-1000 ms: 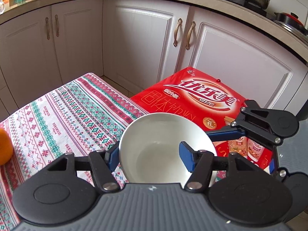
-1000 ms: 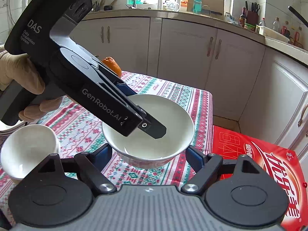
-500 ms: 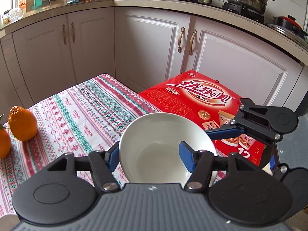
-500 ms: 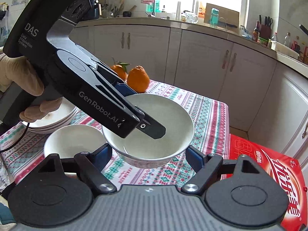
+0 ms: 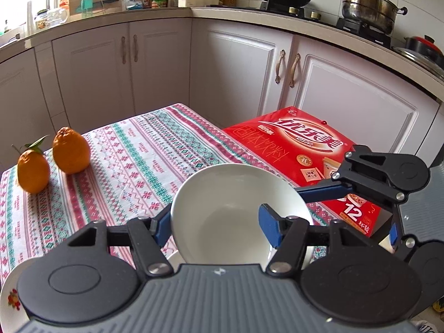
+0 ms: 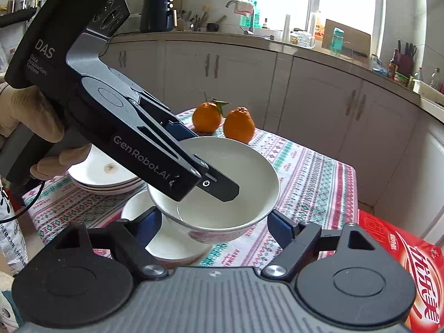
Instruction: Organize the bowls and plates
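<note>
The left gripper (image 6: 194, 163) clamped its jaws on the rim of a white bowl (image 6: 222, 183), one finger inside and one outside, holding it in the air just above a second bowl (image 6: 166, 238) on the bench (image 6: 313, 183). The right gripper (image 6: 215, 226) had its jaws spread wide, flanking the lifted bowl without touching it. Behind and left lay a stack of plates (image 6: 102, 177). Farther back on the striped cloth stood two oranges (image 6: 224, 118).
</note>
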Tool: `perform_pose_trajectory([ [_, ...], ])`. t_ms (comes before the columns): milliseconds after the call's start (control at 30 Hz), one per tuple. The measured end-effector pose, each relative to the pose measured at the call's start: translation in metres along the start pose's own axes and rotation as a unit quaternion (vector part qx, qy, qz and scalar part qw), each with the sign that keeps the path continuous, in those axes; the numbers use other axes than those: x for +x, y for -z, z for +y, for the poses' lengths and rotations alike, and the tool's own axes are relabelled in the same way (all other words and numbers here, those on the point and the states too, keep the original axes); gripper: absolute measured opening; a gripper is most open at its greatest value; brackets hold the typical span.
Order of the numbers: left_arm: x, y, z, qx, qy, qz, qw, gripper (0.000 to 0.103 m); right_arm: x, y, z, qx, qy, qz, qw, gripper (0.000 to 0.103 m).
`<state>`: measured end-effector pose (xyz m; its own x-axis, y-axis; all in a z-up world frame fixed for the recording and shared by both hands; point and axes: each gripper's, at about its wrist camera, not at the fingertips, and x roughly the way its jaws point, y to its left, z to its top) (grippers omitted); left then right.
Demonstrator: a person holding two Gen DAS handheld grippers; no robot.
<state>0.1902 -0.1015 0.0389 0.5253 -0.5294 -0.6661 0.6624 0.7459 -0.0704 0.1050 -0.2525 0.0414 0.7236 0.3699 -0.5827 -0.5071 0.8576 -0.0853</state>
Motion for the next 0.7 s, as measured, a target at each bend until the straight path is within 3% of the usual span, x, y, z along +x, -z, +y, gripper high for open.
perform_pose_trajectory([
  [700,0.006,0.038,0.022,-0.043,0.001,0.023,0.9988,0.063,0.027,0.012,0.018,0.011,-0.039,0.038,0.998,0.087],
])
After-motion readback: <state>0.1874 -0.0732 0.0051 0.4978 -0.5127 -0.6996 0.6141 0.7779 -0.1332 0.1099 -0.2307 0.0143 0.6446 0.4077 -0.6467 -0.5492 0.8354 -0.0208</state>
